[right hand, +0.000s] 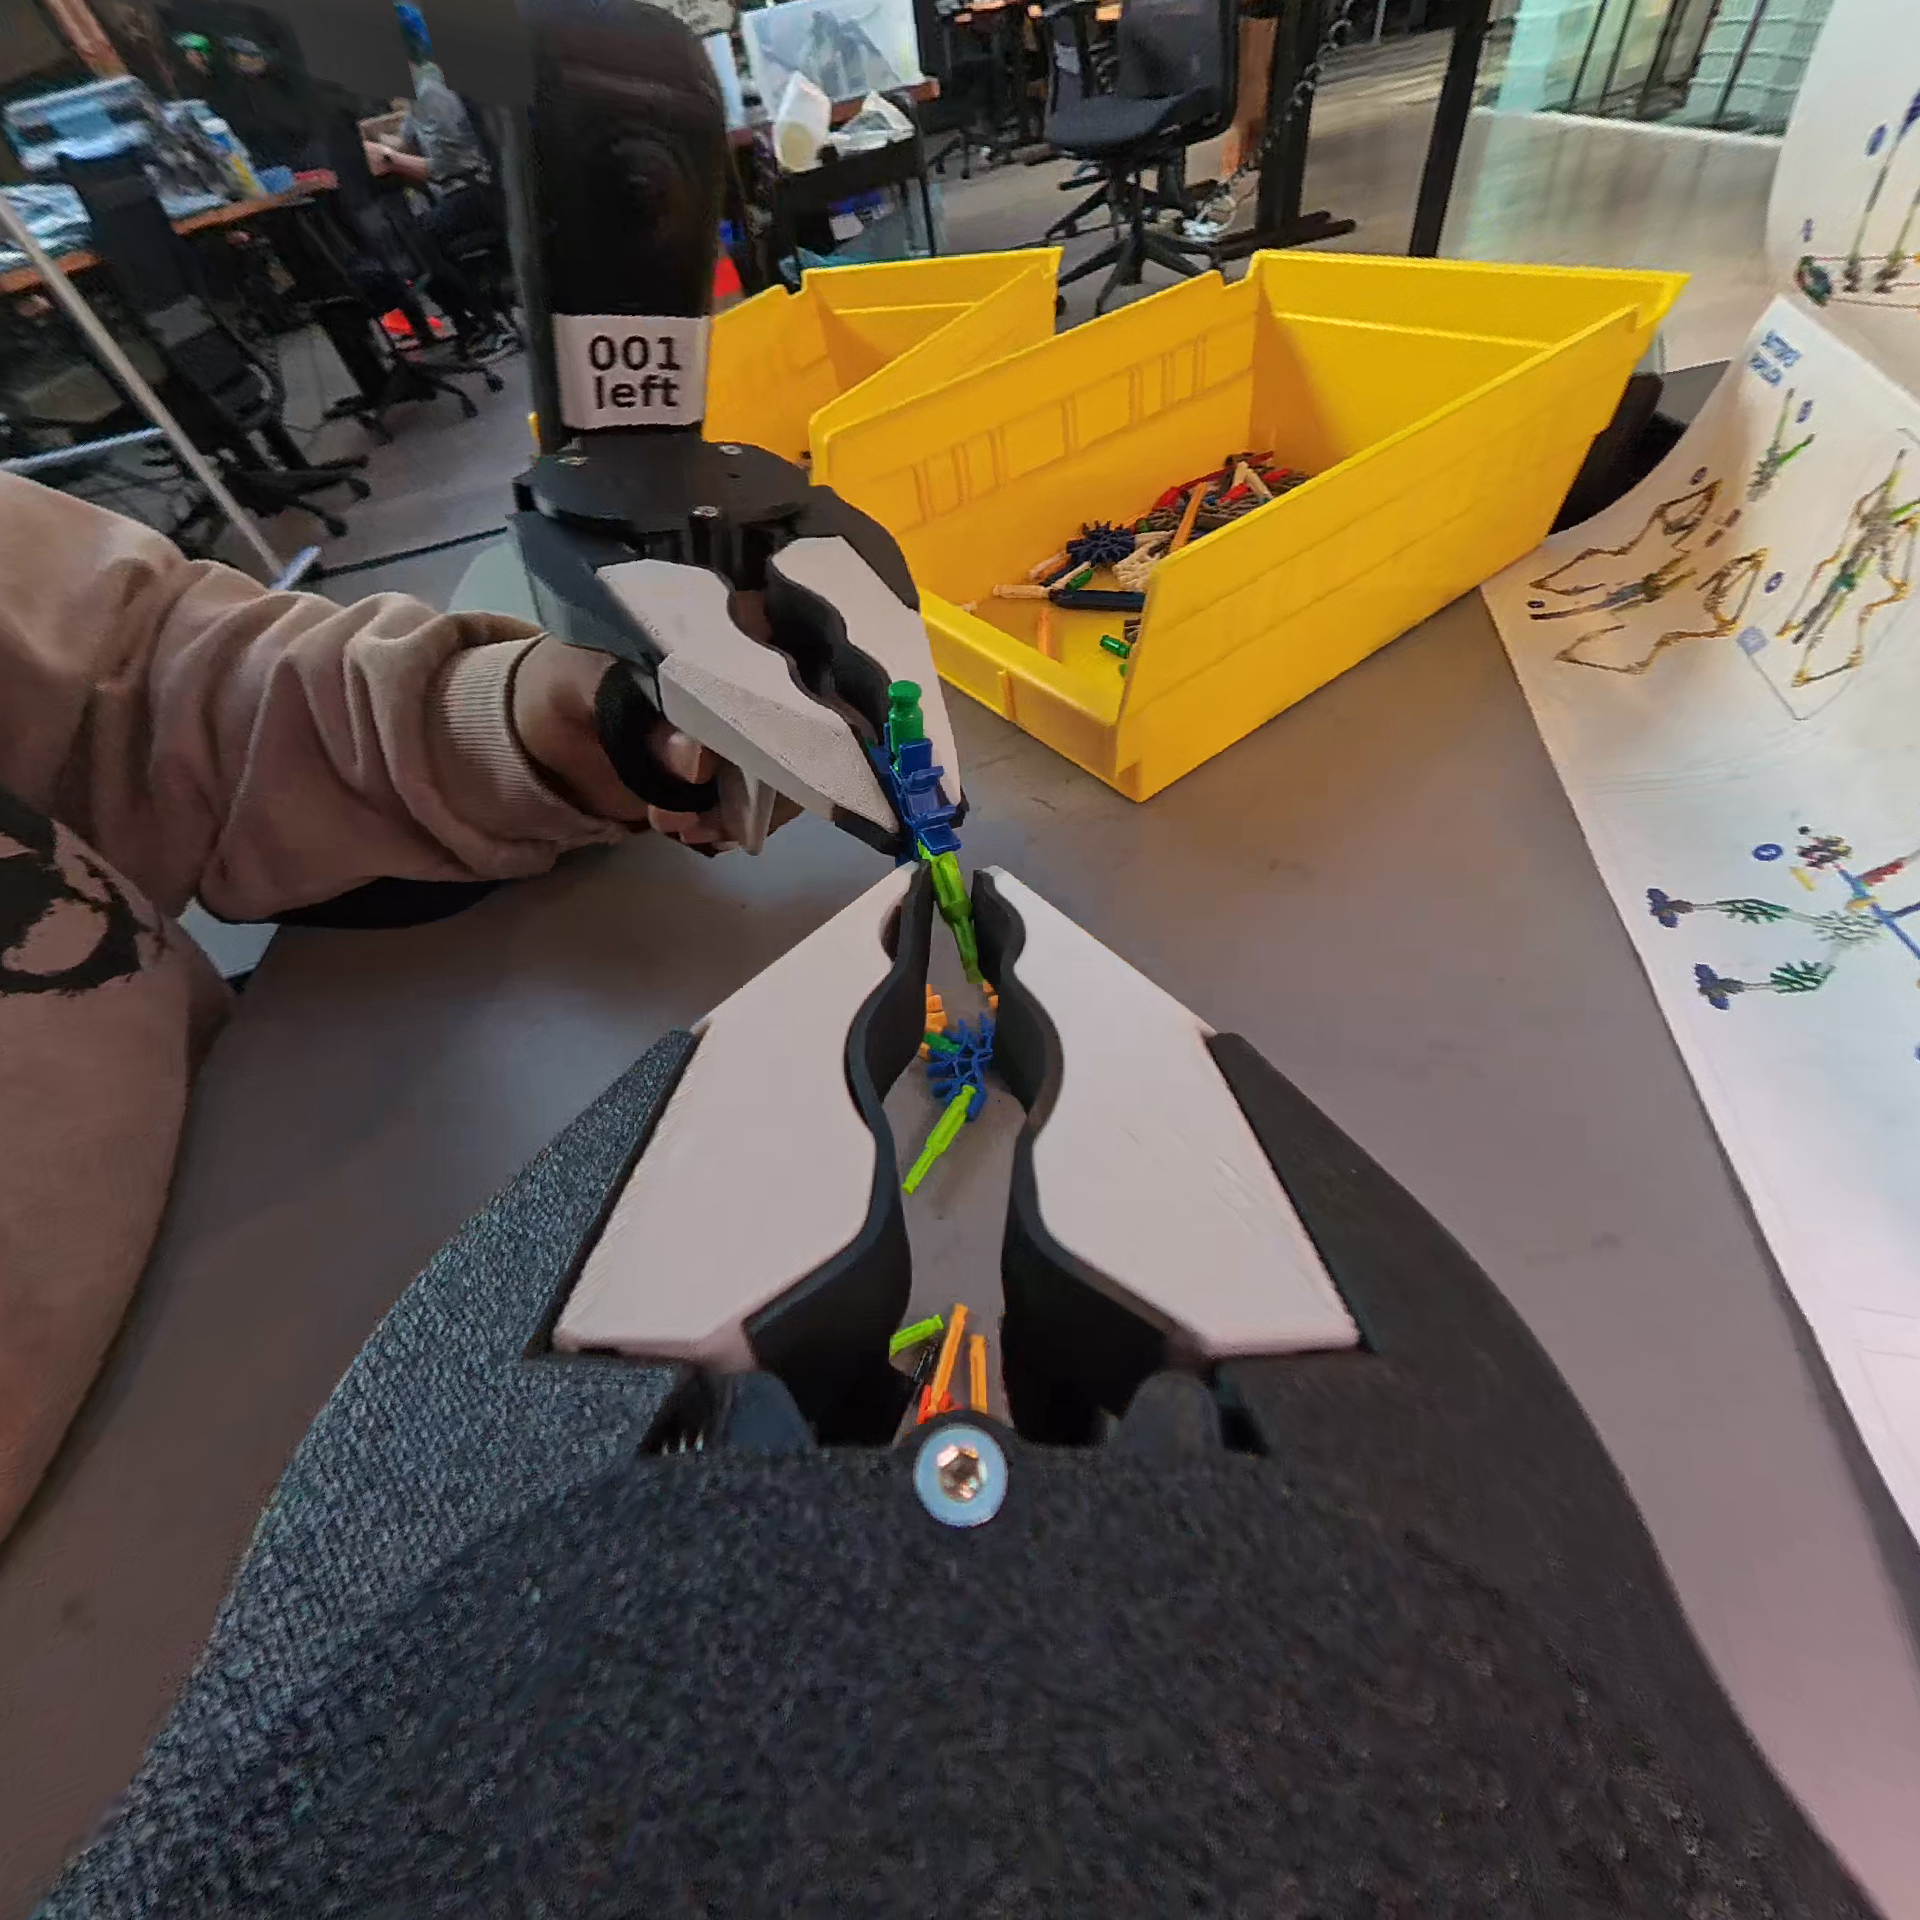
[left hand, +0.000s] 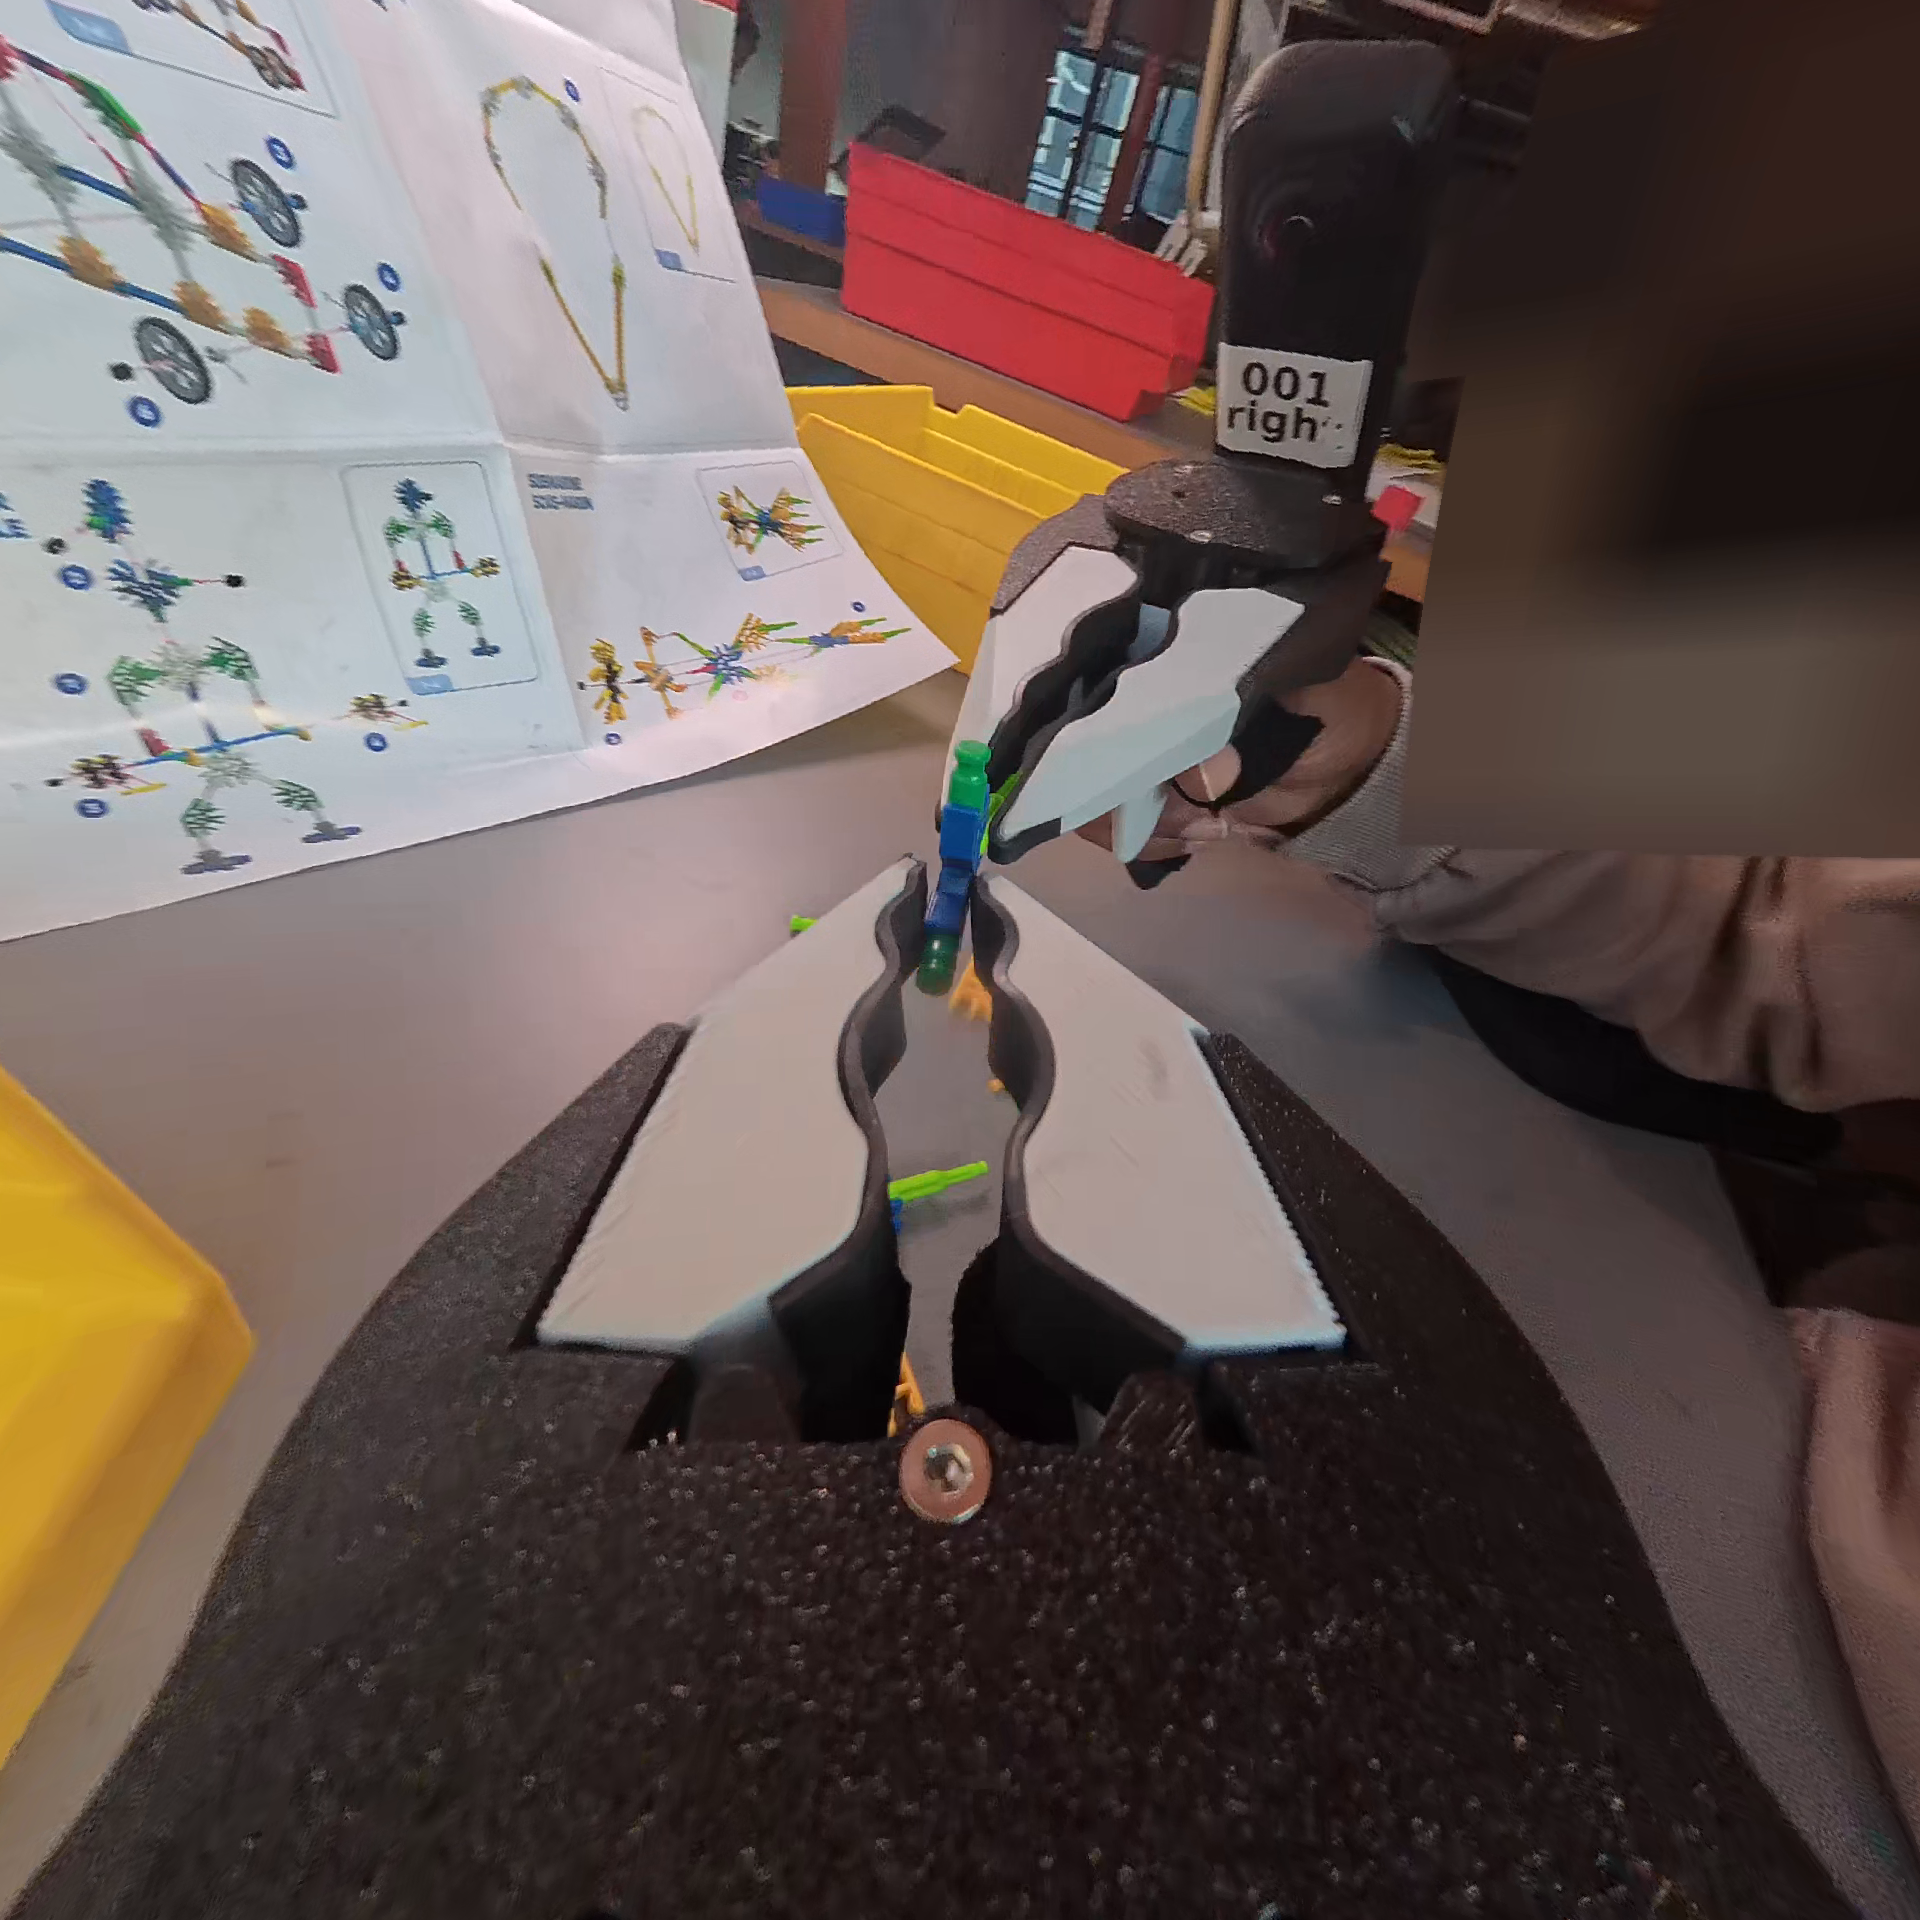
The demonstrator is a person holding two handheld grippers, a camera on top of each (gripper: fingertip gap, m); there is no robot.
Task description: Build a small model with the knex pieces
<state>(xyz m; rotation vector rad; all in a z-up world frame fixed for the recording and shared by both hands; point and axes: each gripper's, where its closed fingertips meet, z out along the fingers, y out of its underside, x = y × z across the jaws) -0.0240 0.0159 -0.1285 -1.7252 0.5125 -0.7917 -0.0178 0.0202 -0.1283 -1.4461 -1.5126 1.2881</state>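
Observation:
My left gripper (left hand: 948, 878) is shut on a blue connector (left hand: 958, 844) with a dark green rod (left hand: 970, 774) running through it, held above the grey table (left hand: 520, 987). My right gripper (right hand: 951, 883) is shut on a lime green rod (right hand: 954, 906) whose far end meets the blue connector (right hand: 914, 790). The left gripper (right hand: 920, 831) shows at upper left in the right wrist view, and the right gripper (left hand: 987, 831) shows at upper right in the left wrist view. The two sets of fingertips almost touch.
Loose pieces lie on the table under the grippers: a blue connector with a lime rod (right hand: 961, 1065) and orange rods (right hand: 951, 1351). A yellow bin (right hand: 1382, 665) of assorted pieces stands behind. A paper instruction sheet (left hand: 312, 468) curls up at the side. A second yellow bin (left hand: 83, 1351) and a red bin (left hand: 1018, 301) stand nearby. The tips of both grippers are at nearly the same place.

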